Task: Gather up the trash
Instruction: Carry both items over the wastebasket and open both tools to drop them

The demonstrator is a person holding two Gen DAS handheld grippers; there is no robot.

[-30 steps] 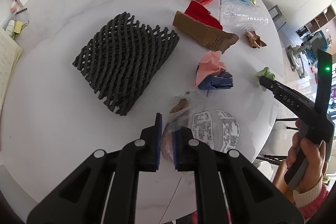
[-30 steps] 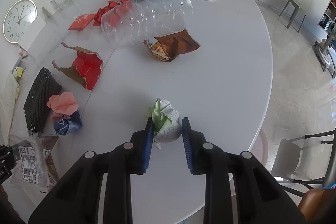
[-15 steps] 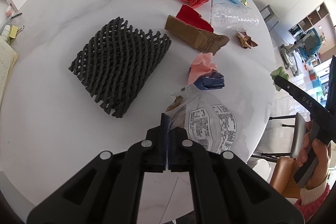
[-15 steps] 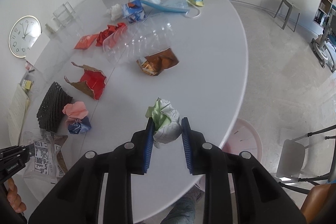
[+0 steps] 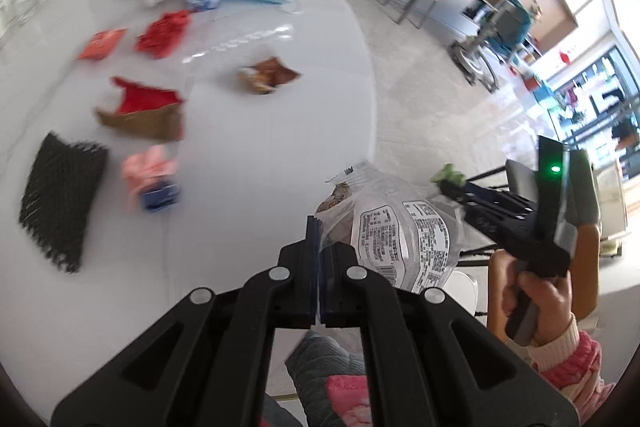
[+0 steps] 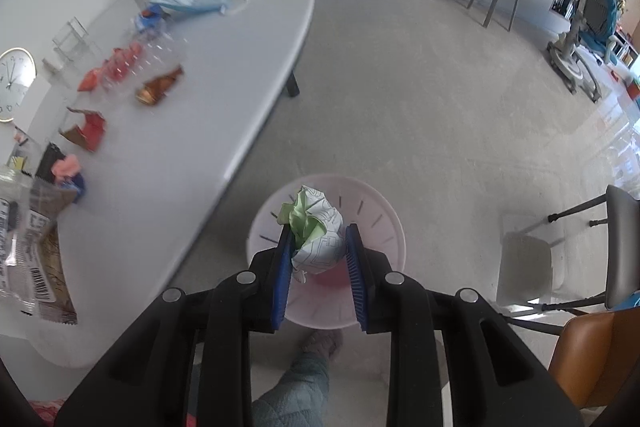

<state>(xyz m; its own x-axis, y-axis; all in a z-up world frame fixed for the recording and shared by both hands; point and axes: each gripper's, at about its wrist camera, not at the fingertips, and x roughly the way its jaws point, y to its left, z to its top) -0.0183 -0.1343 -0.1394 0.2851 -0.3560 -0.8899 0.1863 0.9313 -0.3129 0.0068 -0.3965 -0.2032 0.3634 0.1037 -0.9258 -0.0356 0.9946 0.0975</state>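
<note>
Both tongs have swung off the tabletop since half a second ago, each carrying its catch out past the table's near edge. The right gripper [image 6: 317, 269] is clamped on the crumpled green-and-white paper ball [image 6: 316, 237] and hangs directly over the pale pink bin [image 6: 376, 223] on the floor; the ball sits between the blue pads, inside the bin's rim as seen from above. Left of these tongs runs the curved edge of the white table [image 6: 224, 163], with bare floor ahead and to the right, and a chair [image 6: 616, 223] well off to the right.

The left gripper [image 5: 319, 247] is pinched tight on a corner of the clear printed snack bag [image 5: 400, 231], which hangs ahead and to the right of its tips, over the table's edge [image 5: 372, 131]. Just right of the bag is the right gripper [image 5: 460, 187] with its green scrap. Left of the left tongs, on the table, lie the black foam netting [image 5: 60, 199], a pink and blue wad [image 5: 152, 175], torn red-and-brown card [image 5: 148, 111] and a brown wrapper [image 5: 268, 77], all blurred.
</note>
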